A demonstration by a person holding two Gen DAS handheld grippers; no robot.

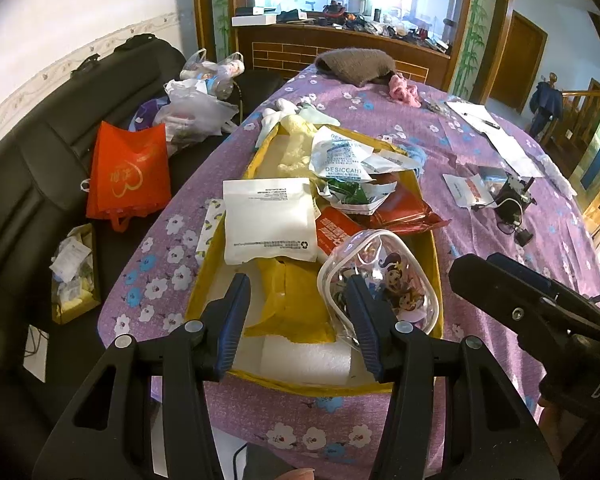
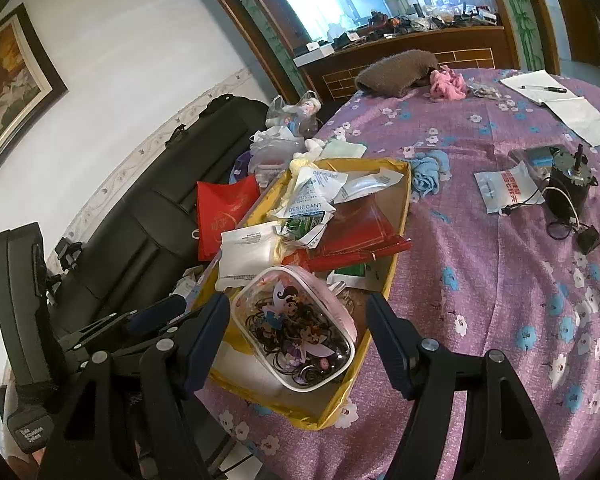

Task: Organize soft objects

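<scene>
A yellow cardboard box lies on the purple flowered tablecloth, filled with soft packets: a white pouch, desiccant bags, red foil packs and a clear cartoon-print pouch. My left gripper is open above the box's near end, its right finger by the clear pouch. My right gripper is open, its fingers on either side of the clear pouch, apart from it. A brown towel, a pink cloth and a blue cloth lie on the table outside the box.
A small motor with wires, a white packet and papers with a pen lie on the right of the table. A black sofa on the left holds a red bag, plastic bags and a small box.
</scene>
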